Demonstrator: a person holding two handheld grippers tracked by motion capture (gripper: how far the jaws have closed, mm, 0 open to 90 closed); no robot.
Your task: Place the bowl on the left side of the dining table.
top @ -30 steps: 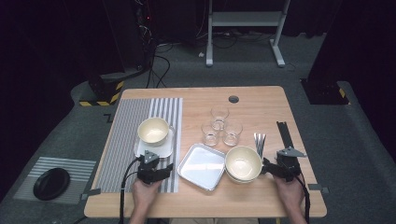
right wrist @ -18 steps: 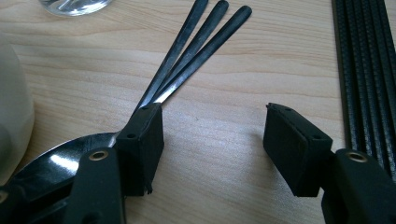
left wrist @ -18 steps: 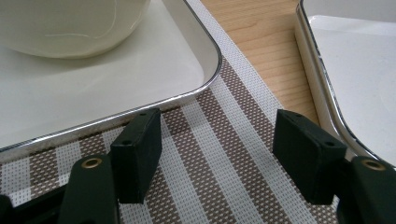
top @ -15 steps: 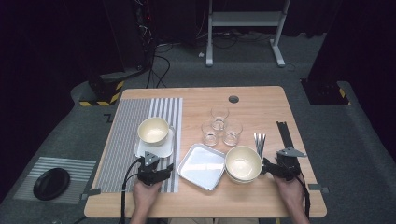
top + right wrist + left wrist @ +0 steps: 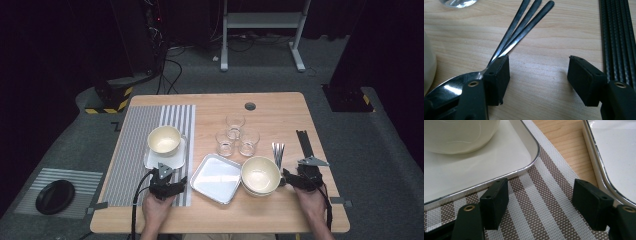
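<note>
My left gripper (image 5: 168, 181) rests low over the striped placemat (image 5: 135, 150), just short of the small white tray (image 5: 176, 159) that carries a cream bowl (image 5: 164, 140). In the left gripper view the left gripper (image 5: 542, 200) is open; its jaws have just been opening a little wider, with only mat (image 5: 541, 195) between them. My right gripper (image 5: 296, 177) sits at the near right, beside stacked cream bowls (image 5: 260, 175). In the right gripper view the right gripper (image 5: 540, 75) is open over bare wood, and its left jaw lies over the neck of the spoons (image 5: 521, 23).
An empty white tray (image 5: 216, 178) lies between the two hands, its edge (image 5: 614, 157) to the right of my left jaws. Three glasses (image 5: 235, 121) stand mid-table. Spoons (image 5: 277, 150) and black sticks (image 5: 303, 142) lie ahead of my right gripper, the sticks (image 5: 616, 30) on its right.
</note>
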